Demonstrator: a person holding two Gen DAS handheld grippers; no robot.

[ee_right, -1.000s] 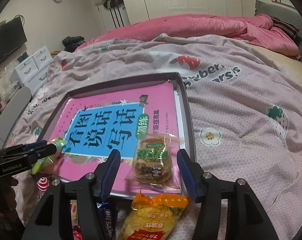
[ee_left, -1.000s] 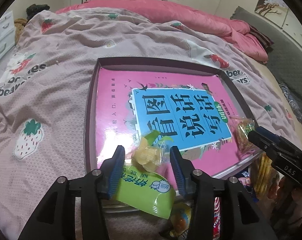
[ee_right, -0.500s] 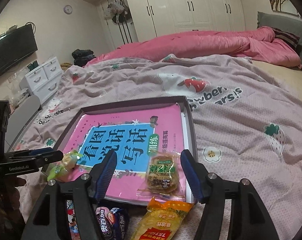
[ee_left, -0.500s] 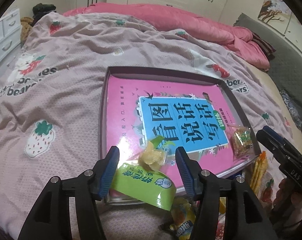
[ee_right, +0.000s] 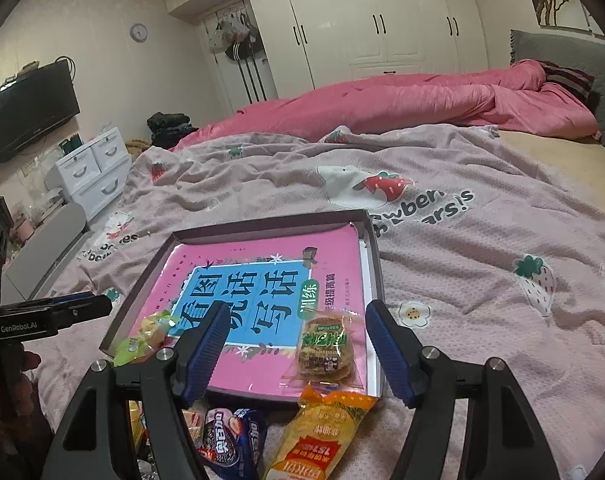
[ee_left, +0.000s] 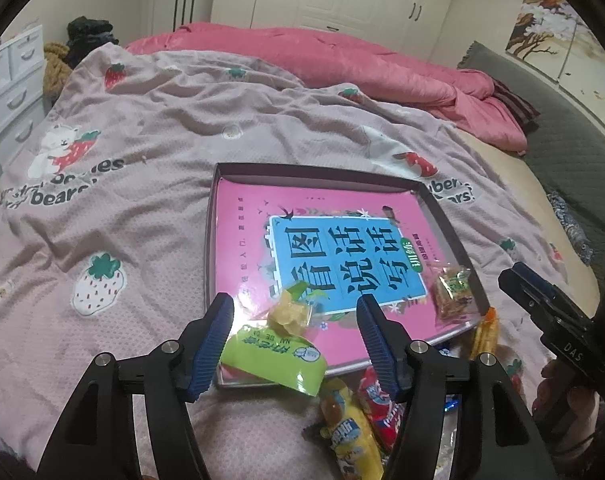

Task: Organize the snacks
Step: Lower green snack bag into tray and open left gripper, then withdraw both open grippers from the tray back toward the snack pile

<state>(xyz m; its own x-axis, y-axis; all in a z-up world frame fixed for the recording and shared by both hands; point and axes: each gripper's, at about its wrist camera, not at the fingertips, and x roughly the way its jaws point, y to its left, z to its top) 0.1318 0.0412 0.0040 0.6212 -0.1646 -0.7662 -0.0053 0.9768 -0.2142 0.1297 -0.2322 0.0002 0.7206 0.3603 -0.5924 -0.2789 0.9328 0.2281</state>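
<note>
Snacks lie in the tray (ee_left: pixel 210 240) on the bed (ee_left: pixel 142 160): a green packet (ee_left: pixel 274 356) at its 7 o'clock corner, a biscuit (ee_right: pixel 324 350) at 5 o'clock. Left tongs (ee_left: pixel 294 312) and right tongs (ee_right: pixel 296 330), jaws just widened, hang spread above them, pinching nothing.

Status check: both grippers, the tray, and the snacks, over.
Both grippers open, jaws just widened, nothing held. Green-wrapped snack and biscuit pack lie in the tray. More packets wait outside. Nothing blocking.

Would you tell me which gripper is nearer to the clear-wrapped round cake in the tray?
Right. The right gripper hangs open just above the cake; the left gripper sits across the tray, over the yellow snack.
</note>
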